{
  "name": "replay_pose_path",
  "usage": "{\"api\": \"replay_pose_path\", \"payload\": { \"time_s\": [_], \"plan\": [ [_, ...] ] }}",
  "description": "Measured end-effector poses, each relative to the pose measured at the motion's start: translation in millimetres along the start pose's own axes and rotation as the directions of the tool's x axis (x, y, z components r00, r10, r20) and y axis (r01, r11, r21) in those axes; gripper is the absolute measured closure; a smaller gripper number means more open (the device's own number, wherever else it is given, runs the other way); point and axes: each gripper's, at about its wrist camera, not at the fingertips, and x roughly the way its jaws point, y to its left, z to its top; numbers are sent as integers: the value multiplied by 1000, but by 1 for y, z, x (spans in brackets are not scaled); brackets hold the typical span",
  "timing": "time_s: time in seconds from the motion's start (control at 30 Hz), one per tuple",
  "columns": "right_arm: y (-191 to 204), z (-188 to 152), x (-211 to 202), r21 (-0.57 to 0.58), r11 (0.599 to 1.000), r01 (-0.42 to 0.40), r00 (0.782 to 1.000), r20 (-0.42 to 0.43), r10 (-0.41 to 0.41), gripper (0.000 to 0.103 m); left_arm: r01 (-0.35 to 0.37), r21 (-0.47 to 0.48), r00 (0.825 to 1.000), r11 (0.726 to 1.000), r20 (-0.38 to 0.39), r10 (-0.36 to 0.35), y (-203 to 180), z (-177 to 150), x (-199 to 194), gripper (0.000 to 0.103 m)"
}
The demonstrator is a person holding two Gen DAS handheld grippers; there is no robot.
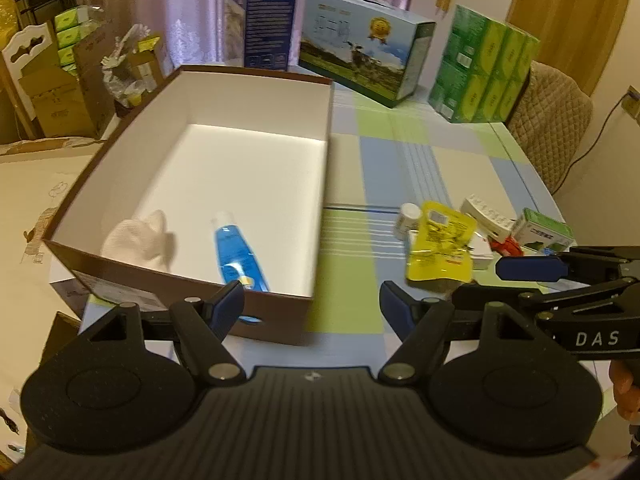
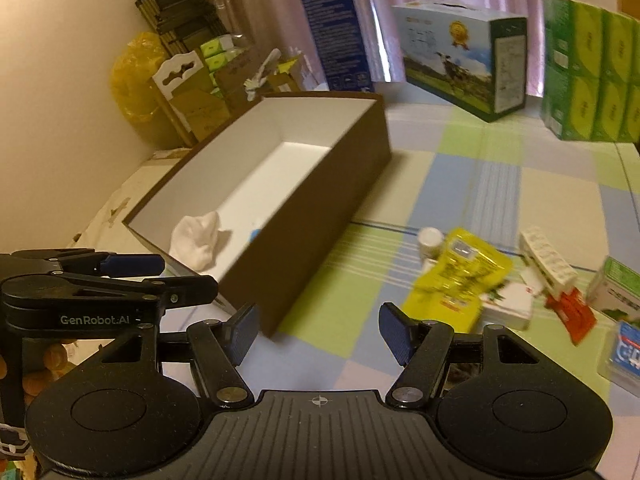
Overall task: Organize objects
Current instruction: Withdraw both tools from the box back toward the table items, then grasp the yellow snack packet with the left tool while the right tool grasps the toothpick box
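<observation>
Box (image 1: pixel 120 168) holds blue tube (image 1: pixel 236 256), white cloth (image 1: pixel 140 240); yellow pouch (image 1: pixel 440 248) waits right of box; my left gripper (image 1: pixel 312 308), right gripper (image 2: pixel 318 330) hover, jaws apart, empty.

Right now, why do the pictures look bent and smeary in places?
Left wrist view: the fisheye lens bows the brown box, and its near right wall smears with motion blur. Right wrist view: the yellow pouch and nearby packets blur; warm, dim light tints everything.

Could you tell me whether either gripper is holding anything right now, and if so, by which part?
Nothing is held: the left gripper and right gripper are both open and empty.
</observation>
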Motion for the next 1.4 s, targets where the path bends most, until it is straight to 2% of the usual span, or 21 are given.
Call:
{"api": "replay_pose_path", "payload": {
  "time_s": [0.67, 0.9, 1.4],
  "plan": [
    [-92, -28, -43, 125, 989, 80, 997, -7, -80, 40, 67, 85, 997, 994, -34, -64, -99, 1, 36, 31],
    [-123, -36, -53, 186, 975, 124, 992, -8, -124, 40, 108, 125, 994, 986, -48, -103, -124, 8, 66, 31],
    [-177, -46, -60, 305, 931, 203, 978, -24, -206, 40, 148, 197, 986, 969, -110, -128, -156, 28, 134, 29]
  ]
}}
